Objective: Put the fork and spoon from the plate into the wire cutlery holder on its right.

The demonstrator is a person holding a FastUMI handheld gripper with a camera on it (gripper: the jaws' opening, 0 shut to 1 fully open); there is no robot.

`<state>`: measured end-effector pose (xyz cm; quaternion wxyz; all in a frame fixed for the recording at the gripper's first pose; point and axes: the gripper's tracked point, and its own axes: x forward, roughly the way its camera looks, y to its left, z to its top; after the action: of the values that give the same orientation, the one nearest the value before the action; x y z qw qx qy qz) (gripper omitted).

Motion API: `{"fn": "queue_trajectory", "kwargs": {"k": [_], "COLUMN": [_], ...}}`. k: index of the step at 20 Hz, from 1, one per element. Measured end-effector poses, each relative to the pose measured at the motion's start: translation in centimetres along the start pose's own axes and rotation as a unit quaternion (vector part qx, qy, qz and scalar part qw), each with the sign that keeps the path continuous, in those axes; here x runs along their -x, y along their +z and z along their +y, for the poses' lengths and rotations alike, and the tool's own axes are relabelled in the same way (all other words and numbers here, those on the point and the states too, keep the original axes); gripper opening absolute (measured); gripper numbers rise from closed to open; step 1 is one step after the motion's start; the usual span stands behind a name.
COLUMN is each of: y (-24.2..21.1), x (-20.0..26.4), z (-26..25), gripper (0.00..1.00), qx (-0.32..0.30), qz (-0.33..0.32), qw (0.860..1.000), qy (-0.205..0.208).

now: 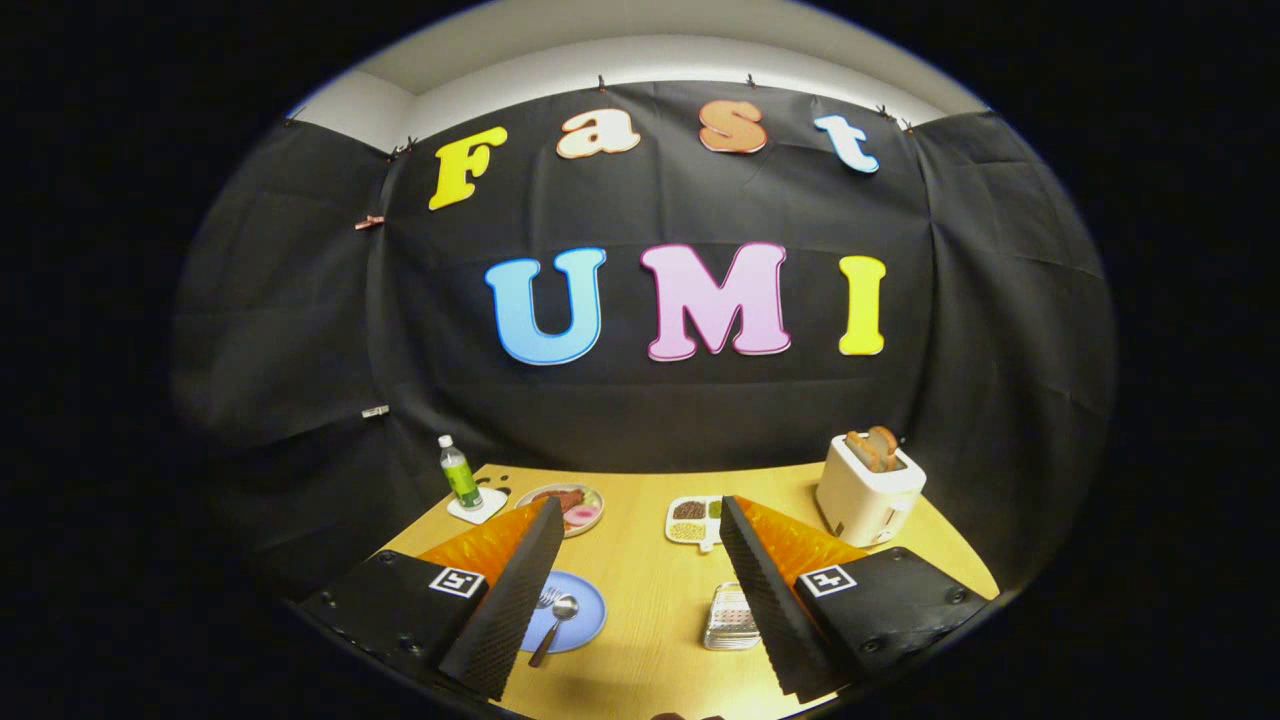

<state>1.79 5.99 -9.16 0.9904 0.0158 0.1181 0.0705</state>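
Booth walled in black cloth, pale ceiling strip in the upper part of the frame. Wooden table (655, 590) fills the lower centre, lit warm.

Your gripper (640, 610) sits low in the frame, held above the near end of the table. Fingers spread wide apart, nothing between them but bare tabletop.

Blue plate (585, 625) lies at lower left of centre, partly hidden behind your left finger. On it a spoon (556, 622), bowl pointing away from you, handle running off the plate's near rim toward the bottom of the frame. Fork (547, 597) just left of the spoon, its tines peeking past the finger's edge; the rest is hidden.

Wire cutlery holder (730, 618) stands right of the plate, well apart from it, tucked against the inner side of your right finger.

Farther back: a green bottle (460, 473) upright on a white coaster at centre left, a plate of food (572, 505) beside it, a white divided tray (693, 520) with grains near centre. Toaster (868, 490) at centre right, bread slices standing in its slots.
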Motion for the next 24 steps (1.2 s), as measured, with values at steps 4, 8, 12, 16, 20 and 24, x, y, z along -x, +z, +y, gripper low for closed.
{"fn": "queue_trajectory", "kwargs": {"k": [4, 8, 12, 16, 20, 24], "y": [-3.3, -7.7, -12.0, -17.2, -23.1, -27.4], "x": [-2.3, -4.7, -6.6, -8.6, -9.7, -10.5], "z": [2.4, 5.3, 7.8, 9.6, 10.8, 11.1], "gripper": [0.98, 0.98, 0.98, 0.97, 0.97, 0.97], "qx": [0.007, 0.002, 0.014, 0.037, 0.052, 0.082], "qz": [0.042, 0.106, 0.161, 0.219, 0.288, 0.339], "qw": [0.999, 0.993, 0.984, 0.970, 0.950, 0.932], "qy": [0.021, 0.051, 0.074, 0.098, 0.104, 0.103]}}
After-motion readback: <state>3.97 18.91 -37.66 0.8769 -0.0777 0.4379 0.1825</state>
